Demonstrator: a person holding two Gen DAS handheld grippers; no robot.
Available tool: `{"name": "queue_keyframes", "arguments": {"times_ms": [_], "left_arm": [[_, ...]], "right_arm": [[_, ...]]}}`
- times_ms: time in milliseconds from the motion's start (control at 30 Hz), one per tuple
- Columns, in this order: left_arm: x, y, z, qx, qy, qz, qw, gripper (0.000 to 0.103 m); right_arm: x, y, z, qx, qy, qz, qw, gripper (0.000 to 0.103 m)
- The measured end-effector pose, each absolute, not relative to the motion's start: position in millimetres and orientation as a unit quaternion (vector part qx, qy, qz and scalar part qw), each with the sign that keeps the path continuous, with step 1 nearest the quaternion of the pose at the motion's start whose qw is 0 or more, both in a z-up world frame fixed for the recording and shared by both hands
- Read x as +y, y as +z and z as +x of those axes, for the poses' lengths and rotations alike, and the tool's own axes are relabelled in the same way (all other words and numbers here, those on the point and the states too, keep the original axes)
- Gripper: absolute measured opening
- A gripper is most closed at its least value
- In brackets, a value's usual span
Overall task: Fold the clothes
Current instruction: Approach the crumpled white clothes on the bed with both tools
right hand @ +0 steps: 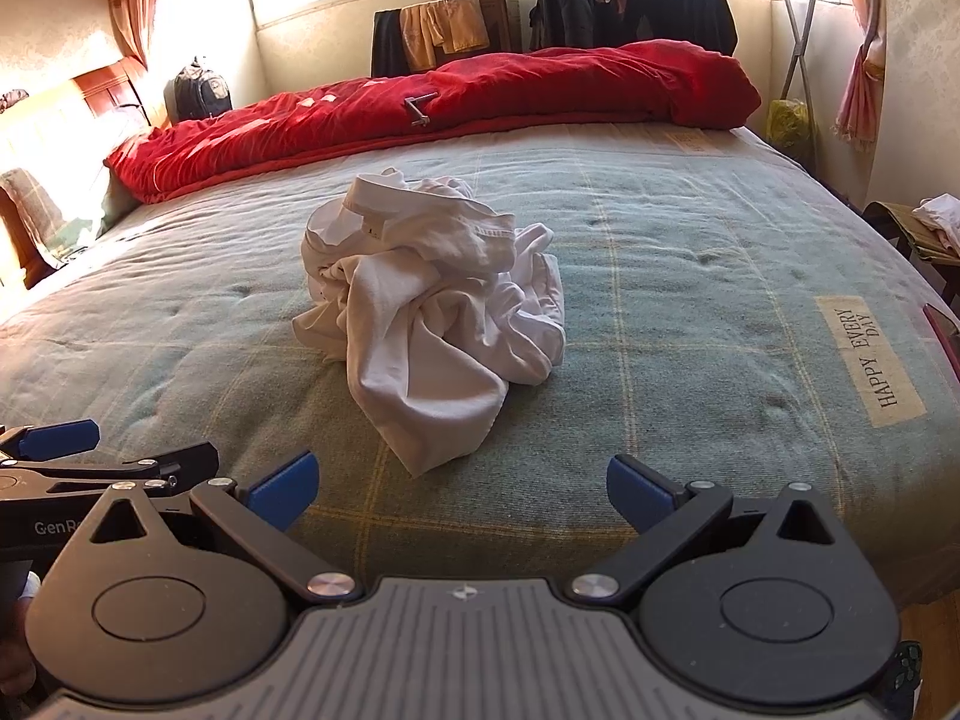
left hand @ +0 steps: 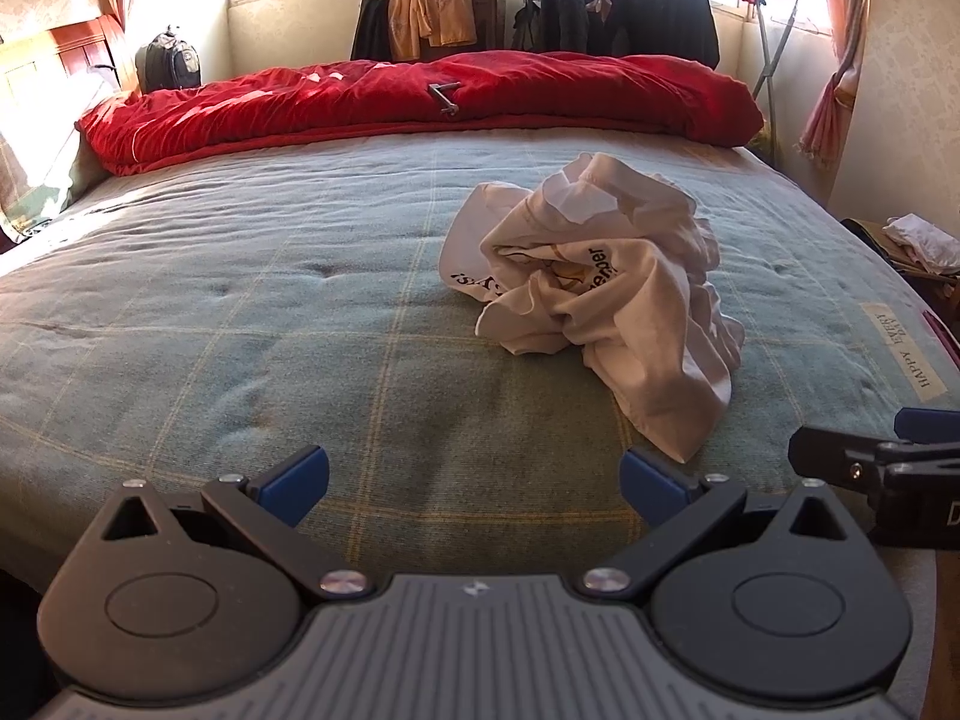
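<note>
I'm looking across a bed [left hand: 240, 312] covered in a green plaid blanket, a red duvet [left hand: 420, 96] bunched along its far side. My left gripper [left hand: 474, 480] is hovering with fingers spread wide, gripping nothing. The crumpled white T-shirt [left hand: 600, 294] is lying mid-bed, just ahead (dark print showing). My right gripper [right hand: 462, 483] is hanging released too, empty.

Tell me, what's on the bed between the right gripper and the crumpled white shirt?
Nothing: only bare green plaid blanket lies between the right gripper and the white shirt, seen in the right wrist view.
</note>
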State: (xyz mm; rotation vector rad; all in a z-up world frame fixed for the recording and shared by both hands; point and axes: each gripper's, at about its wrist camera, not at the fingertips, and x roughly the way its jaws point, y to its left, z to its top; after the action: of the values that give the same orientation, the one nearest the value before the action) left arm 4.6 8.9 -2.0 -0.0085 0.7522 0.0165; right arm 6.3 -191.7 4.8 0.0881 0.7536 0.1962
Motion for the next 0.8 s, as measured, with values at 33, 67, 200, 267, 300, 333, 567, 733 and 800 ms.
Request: {"name": "queue_keyframes", "arguments": {"times_ms": [33,67,200,267,300,333,567,733,800], "left_arm": [[9,-3,5,0.368,0.008,-0.005,0.93,0.102],[9,-3,6,0.369,0.009,-0.005,0.93,0.102],[12,-4,8,0.37,0.011,-0.008,0.929,0.102],[12,-4,9,0.371,0.012,-0.007,0.929,0.102],[12,-5,10,0.371,0.013,-0.007,0.929,0.102],[12,-5,11,0.371,0.012,-0.007,0.928,0.102],[13,-4,12,0.366,0.0,-0.015,0.931,0.102],[10,-6,16,0.358,-0.001,-0.002,0.934,0.102],[8,-7,20,0.358,0.0,0.01,0.934,0.102]], "right_arm": [[-192,5,7,0.368,0.096,0.043,0.924,0.103],[-192,4,8,0.369,0.096,0.044,0.923,0.103],[-192,3,11,0.373,0.097,0.045,0.922,0.103],[-192,2,12,0.374,0.097,0.045,0.921,0.103],[-192,2,12,0.374,0.097,0.045,0.921,0.103],[-192,2,13,0.375,0.097,0.044,0.921,0.103],[-195,0,17,0.381,0.102,0.055,0.917,0.103],[-200,-2,24,0.385,0.103,0.065,0.915,0.103],[-198,-3,26,0.381,0.095,0.051,0.918,0.103]]}}
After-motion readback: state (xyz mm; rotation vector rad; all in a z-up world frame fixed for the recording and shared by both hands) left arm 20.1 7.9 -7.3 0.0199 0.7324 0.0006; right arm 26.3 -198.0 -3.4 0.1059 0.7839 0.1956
